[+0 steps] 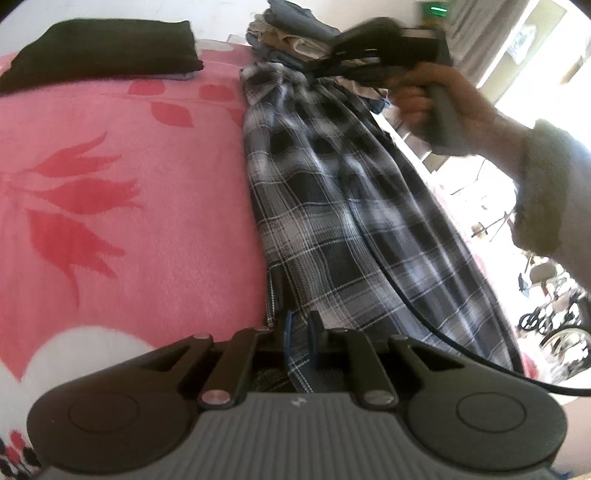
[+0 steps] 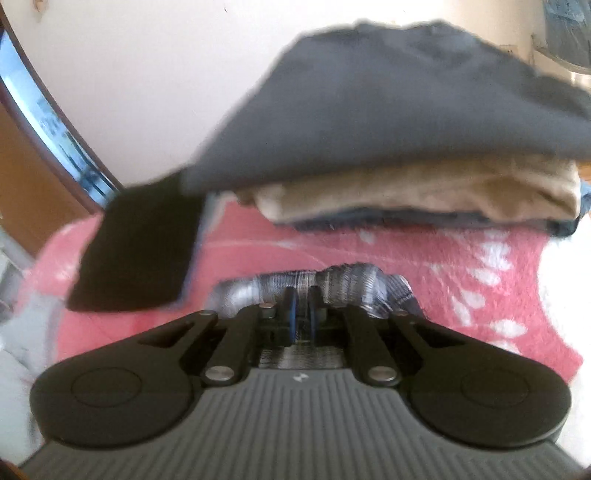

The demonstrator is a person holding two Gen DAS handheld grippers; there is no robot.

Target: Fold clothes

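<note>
A grey, black and white plaid garment (image 1: pixel 343 206) is stretched long between both grippers over the pink blanket (image 1: pixel 129 192). My left gripper (image 1: pixel 300 325) is shut on its near end. At the far end a hand holds my right gripper (image 1: pixel 325 64), blurred, where the plaid cloth bunches. In the right wrist view my right gripper (image 2: pixel 300 297) is shut on a bunched edge of the plaid garment (image 2: pixel 347 282), low over the blanket (image 2: pixel 424 258).
A folded black garment (image 1: pixel 99 51) (image 2: pixel 136 254) lies on the blanket at the far left. A pile of folded clothes, dark grey over tan (image 2: pixel 406 147) (image 1: pixel 291 33), stands behind the right gripper. A black cable (image 1: pixel 424 314) trails across the plaid cloth.
</note>
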